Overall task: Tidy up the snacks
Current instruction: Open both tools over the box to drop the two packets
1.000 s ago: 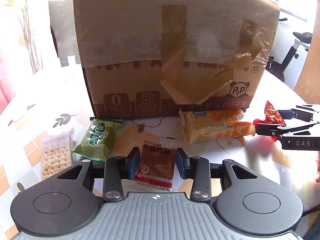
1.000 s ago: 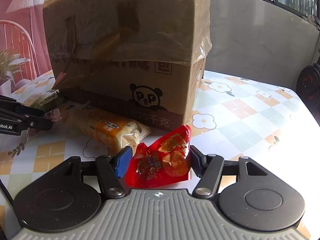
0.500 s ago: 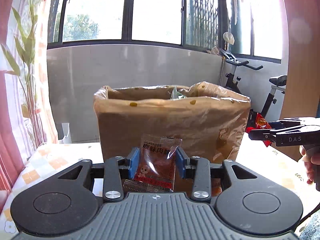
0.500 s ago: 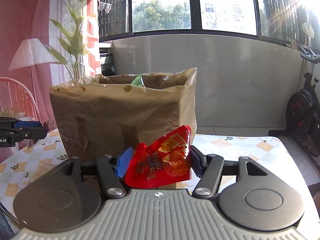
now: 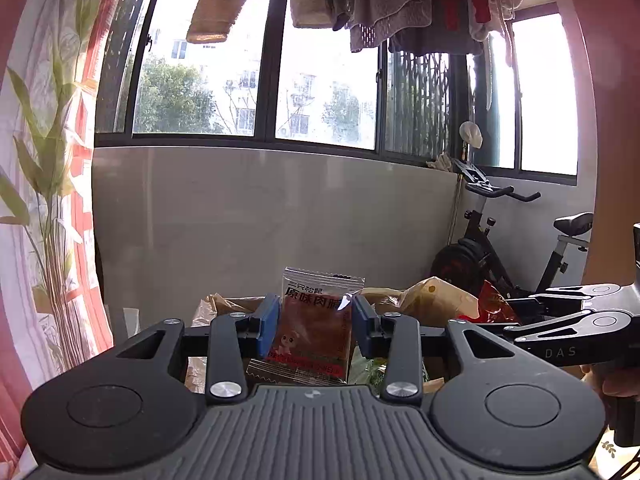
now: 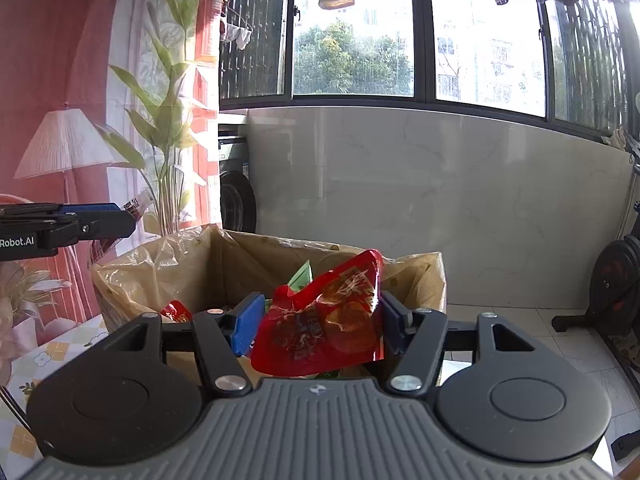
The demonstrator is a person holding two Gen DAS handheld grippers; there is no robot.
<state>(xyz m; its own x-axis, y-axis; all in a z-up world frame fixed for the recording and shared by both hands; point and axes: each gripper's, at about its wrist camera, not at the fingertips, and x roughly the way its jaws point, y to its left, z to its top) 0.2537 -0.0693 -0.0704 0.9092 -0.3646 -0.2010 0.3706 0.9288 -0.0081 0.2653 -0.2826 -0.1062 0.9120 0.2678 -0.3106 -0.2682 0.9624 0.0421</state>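
Observation:
My left gripper (image 5: 315, 320) is shut on a brown jerky packet (image 5: 316, 328) with a clear top edge, held above the rim of the open cardboard box (image 5: 432, 296). My right gripper (image 6: 320, 320) is shut on a red snack pouch (image 6: 324, 328), also above the open box (image 6: 224, 264), whose plastic-lined inside holds a green packet (image 6: 302, 276) and a red one (image 6: 176, 312). The right gripper with its red pouch (image 5: 490, 304) shows at the right of the left wrist view. The left gripper (image 6: 96, 220) shows at the left of the right wrist view.
A flower-patterned tablecloth (image 6: 52, 352) lies under the box. An exercise bike (image 5: 492, 248) stands at the right by the tiled wall (image 6: 440, 208). A plant (image 6: 168, 128) and a curtain stand at the left. Laundry hangs above the windows.
Both grippers have risen with their packets from table level beside the box to above its open top. The box interior is now in sight.

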